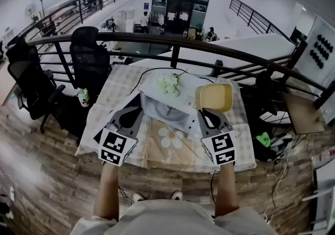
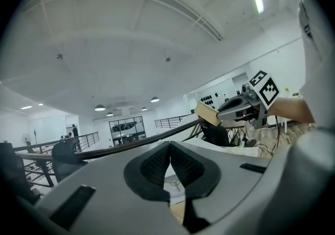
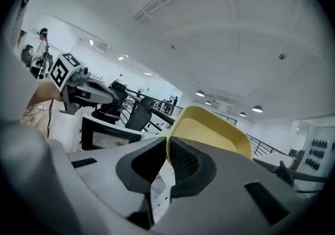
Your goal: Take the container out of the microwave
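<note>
The yellow container (image 1: pixel 214 98) is already hanging in the air outside the microwave (image 1: pixel 166 107), just above and beyond its right front corner, with its open side turned up and nothing showing inside it. The right gripper (image 1: pixel 205 111) is carrying it by the near rim: in the right gripper view the two dark pads (image 3: pixel 187 160) are drawn narrow and are pressing on the thin yellow wall from either side, so the tub is resting on nothing but that pinch. The left gripper (image 1: pixel 131 115) is hovering over the left part of the microwave, well apart from the container, and its pads (image 2: pixel 156 164) are meeting with nothing between them. The microwave is sitting on a table (image 1: pixel 112 98) under a checked cloth, with a bunch of pale flowers (image 1: pixel 170 83) lying on its top and a mat with a daisy print (image 1: pixel 170 138) spreading in front of it. Its inside seems to be showing towards the person, so the door is probably standing open, though the head view is not making that plain. Judging from this, the main part of the job is looking done. What appears to be remaining is setting the container down somewhere steady, most likely on the cloth or the mat, letting go of the rim, and perhaps shutting the door.
</note>
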Tool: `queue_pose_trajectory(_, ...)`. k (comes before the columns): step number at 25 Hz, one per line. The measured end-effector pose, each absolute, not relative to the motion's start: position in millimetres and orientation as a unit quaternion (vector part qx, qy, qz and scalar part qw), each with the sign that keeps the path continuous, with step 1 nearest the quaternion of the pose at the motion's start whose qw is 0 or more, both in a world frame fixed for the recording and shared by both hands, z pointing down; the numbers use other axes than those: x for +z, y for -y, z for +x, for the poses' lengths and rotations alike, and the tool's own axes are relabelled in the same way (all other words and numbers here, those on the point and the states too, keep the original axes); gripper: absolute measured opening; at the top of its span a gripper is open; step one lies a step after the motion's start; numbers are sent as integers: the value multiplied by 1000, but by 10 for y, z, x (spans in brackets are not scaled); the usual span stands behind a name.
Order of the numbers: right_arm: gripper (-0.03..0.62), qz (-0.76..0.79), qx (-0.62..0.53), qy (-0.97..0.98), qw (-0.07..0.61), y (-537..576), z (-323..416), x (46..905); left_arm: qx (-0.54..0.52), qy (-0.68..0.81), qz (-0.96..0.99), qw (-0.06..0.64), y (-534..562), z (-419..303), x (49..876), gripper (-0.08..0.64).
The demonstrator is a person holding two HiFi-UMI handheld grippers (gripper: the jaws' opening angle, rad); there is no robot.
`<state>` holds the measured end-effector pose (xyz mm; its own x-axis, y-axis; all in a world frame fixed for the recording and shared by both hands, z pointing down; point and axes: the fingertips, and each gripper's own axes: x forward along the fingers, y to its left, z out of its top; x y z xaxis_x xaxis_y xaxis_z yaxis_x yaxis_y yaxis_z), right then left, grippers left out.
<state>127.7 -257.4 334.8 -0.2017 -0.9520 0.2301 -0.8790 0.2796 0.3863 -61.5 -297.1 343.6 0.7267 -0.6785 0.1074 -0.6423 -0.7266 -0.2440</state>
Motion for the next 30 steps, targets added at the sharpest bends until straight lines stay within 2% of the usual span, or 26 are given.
queue_pose_trajectory(10, 32, 617, -109, 758, 180, 2432, 1464, 2935, -70, -353, -923, 135, 2954, -462, 3048, 17)
queue_pose_trajectory(30, 31, 612, -100, 760, 192, 2699, 1447, 3086, -94, -346, -922, 145, 3126, -354, 3163, 17)
